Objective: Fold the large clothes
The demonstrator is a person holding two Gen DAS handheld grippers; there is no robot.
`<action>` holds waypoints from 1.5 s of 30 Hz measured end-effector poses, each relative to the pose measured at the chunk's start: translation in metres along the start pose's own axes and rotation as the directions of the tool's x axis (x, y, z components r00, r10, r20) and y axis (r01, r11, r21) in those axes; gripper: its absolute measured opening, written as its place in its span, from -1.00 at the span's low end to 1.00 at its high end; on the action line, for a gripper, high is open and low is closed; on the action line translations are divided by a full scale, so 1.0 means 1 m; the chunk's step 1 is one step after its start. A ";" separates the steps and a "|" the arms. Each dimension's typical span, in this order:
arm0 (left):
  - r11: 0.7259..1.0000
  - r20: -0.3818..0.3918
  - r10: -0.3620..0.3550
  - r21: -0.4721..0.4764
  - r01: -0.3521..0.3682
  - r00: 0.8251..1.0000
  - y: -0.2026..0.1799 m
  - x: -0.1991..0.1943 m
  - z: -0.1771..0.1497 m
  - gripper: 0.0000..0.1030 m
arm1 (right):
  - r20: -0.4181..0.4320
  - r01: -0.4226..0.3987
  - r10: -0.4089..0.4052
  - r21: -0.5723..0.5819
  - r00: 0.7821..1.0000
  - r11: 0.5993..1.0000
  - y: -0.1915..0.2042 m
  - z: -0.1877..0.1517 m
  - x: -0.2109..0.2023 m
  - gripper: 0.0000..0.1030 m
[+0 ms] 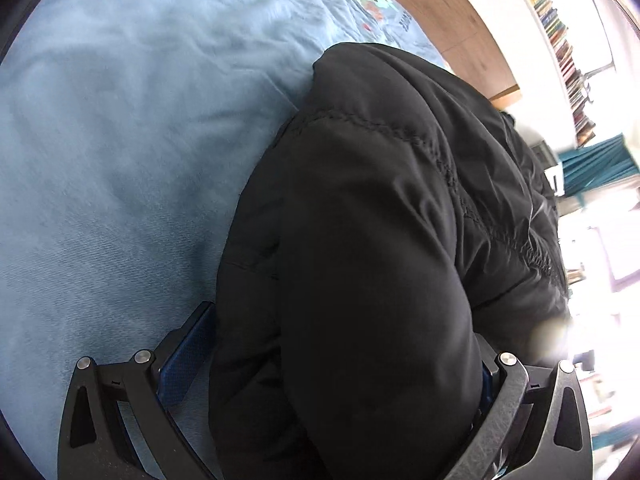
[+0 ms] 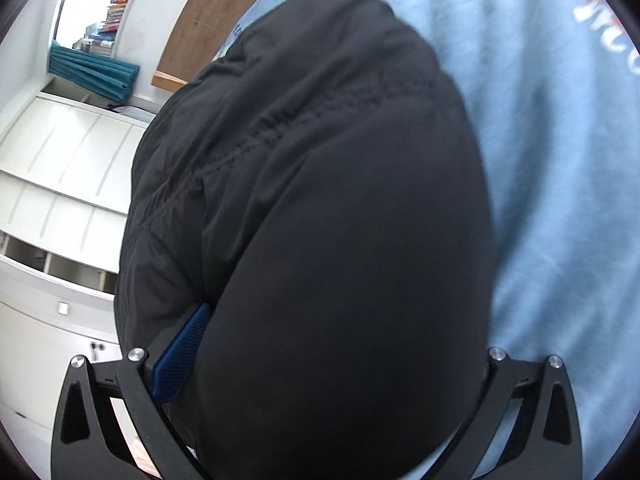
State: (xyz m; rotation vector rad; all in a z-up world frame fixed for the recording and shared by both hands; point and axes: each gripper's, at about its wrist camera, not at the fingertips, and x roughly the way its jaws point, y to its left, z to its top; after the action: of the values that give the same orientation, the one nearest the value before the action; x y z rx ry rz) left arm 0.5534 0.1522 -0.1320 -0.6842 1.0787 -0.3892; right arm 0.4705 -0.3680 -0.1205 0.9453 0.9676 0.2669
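On bed (image 1: 120, 160): black padded jacket (image 1: 380, 220), bulky, soft, slippery; best taken at seams. Bunched fabric is lodged between both hand-held grippers, left (image 1: 340, 360), right (image 2: 332, 344); wide-spread jaws, grip uncertain.

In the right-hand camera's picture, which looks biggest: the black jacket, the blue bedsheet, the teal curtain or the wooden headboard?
1. black jacket, though nearness inflates it
2. blue bedsheet
3. wooden headboard
4. teal curtain

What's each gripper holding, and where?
The black puffy jacket: its folded bulk fills the wide jaws of left gripper and right gripper; firm grip cannot be told.
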 end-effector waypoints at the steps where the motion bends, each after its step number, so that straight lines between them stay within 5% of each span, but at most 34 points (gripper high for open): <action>1: 1.000 0.000 -0.015 -0.007 0.015 1.000 0.002 0.000 -0.001 0.99 | -0.004 -0.022 0.022 0.005 1.000 1.000 -0.001 -0.001 0.002 1.00; 5: 0.982 -0.070 -0.184 -0.056 0.180 0.980 0.001 0.005 -0.008 0.99 | -0.014 -0.082 0.082 0.012 0.997 0.997 -0.005 0.001 0.006 1.00; 11: 0.968 -0.104 -0.248 -0.067 0.242 0.963 -0.017 0.019 -0.011 0.97 | -0.009 -0.103 0.103 0.016 0.995 0.995 -0.009 0.001 0.014 1.00; 12: 0.968 -0.096 -0.247 -0.062 0.242 0.964 -0.021 0.020 -0.011 0.91 | -0.002 -0.093 0.093 0.016 0.996 0.996 -0.007 0.000 0.015 1.00; 14: 0.968 -0.084 -0.249 -0.052 0.245 0.965 -0.031 0.018 -0.015 0.41 | 0.000 -0.064 0.064 0.012 0.998 0.998 -0.002 0.000 0.016 0.96; 15: 0.969 -0.074 -0.247 -0.042 0.244 0.966 -0.035 0.017 -0.015 0.29 | -0.001 -0.064 0.064 0.008 0.998 0.998 0.002 0.000 0.018 0.85; 17: 0.973 -0.060 -0.231 0.011 0.232 0.971 -0.051 0.008 -0.014 -0.12 | 0.007 -0.092 0.092 -0.008 0.996 0.996 0.013 0.000 0.014 0.10; 20: 0.973 -0.040 -0.196 0.114 0.199 0.980 -0.083 -0.008 -0.016 -0.37 | 0.021 -0.063 0.065 -0.091 0.998 0.994 0.040 0.001 0.006 -0.32; 22: 0.965 -0.027 -0.205 0.159 0.207 0.978 -0.102 -0.019 -0.017 -0.43 | 0.036 -0.031 0.037 -0.163 0.999 0.986 0.063 0.002 0.000 -0.40; 29: 0.919 0.021 -0.313 0.260 0.297 0.949 -0.165 -0.067 -0.018 -0.48 | 0.140 -0.018 0.064 -0.306 0.988 0.952 0.133 0.001 -0.041 -0.50; 35: 0.897 0.042 -0.348 0.306 0.320 0.937 -0.179 -0.118 -0.034 -0.48 | 0.190 -0.030 0.106 -0.366 0.976 0.930 0.174 -0.019 -0.085 -0.51; 40: 0.902 0.039 -0.333 0.306 0.306 0.942 -0.161 -0.131 -0.053 -0.48 | 0.189 -0.040 0.120 -0.379 0.975 0.924 0.183 -0.052 -0.104 -0.51; 45: 0.933 -0.003 -0.241 0.274 0.233 0.971 -0.130 -0.118 -0.076 -0.48 | 0.152 -0.007 0.064 -0.351 0.986 0.936 0.160 -0.094 -0.105 -0.51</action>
State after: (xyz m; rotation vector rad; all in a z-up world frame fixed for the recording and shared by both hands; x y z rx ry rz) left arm 0.4382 0.1039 0.0124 -0.5722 0.8936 -0.7202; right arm 0.3676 -0.2812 0.0452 0.6459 0.7237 0.3745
